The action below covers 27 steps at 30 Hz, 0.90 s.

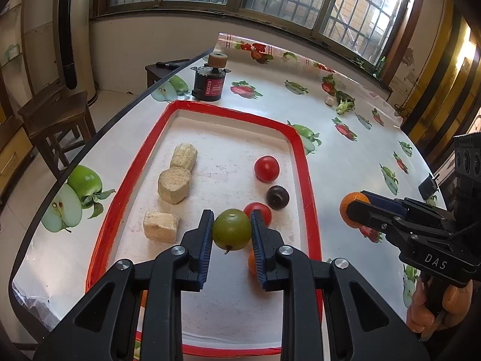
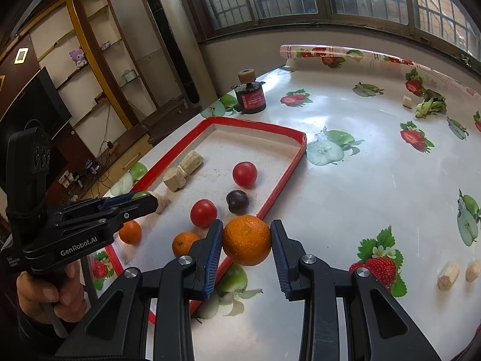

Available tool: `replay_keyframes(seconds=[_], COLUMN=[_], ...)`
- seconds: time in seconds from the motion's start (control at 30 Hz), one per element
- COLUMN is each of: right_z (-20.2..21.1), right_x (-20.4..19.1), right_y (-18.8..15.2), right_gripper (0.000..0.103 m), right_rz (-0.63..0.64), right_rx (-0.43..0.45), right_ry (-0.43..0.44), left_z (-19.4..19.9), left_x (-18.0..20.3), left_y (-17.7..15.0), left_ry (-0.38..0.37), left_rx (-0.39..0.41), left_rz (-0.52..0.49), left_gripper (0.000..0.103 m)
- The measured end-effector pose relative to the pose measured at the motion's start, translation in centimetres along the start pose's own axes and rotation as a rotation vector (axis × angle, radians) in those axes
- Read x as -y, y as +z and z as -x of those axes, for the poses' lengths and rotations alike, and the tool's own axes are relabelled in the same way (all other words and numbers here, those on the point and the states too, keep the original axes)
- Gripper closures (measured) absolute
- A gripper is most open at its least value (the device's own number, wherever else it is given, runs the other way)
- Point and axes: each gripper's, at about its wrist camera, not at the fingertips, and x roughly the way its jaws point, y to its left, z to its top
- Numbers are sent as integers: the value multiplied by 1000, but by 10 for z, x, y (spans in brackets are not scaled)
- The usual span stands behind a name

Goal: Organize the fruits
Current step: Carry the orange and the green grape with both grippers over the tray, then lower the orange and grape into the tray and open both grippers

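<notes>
My left gripper (image 1: 231,230) is shut on a green fruit (image 1: 231,229) and holds it above the red-rimmed tray (image 1: 306,186). My right gripper (image 2: 246,240) is shut on an orange (image 2: 247,240), held over the tray's right rim (image 2: 279,186); it also shows in the left wrist view (image 1: 350,207). In the tray lie two red tomatoes (image 2: 244,174) (image 2: 203,213), a dark plum (image 2: 237,201) and two small oranges (image 2: 185,243) (image 2: 130,232). The left gripper shows from the side in the right wrist view (image 2: 144,200).
Several pale wooden blocks (image 1: 174,185) lie in the tray's left half. A black and red motor (image 1: 209,82) stands behind the tray. Greens (image 2: 430,105) and small corks (image 2: 448,276) lie on the fruit-print tablecloth. A wooden stool (image 1: 57,114) stands off the table's left edge.
</notes>
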Motion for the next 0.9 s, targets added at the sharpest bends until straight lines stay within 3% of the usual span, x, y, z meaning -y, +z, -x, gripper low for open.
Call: replay_keyframes(seconds=[0.3,0.6,0.9], right_z=[-28,-67,-113], right_x=[-2,6,12], right_y=[39,74,91], right_gripper=[70,70,70], right_rz=[-13,-16,-34], right_rx=[0,-7,-37], right_ry=[24,-25,-52], left_z=[-17,-58,-101], left_x=[-11,-18,-19], left_y=[40,85,105], left_ry=[35,111,150], left_rx=[3,2,-27], left_rz=[-14,-16,4], left_gripper=[81,81,81])
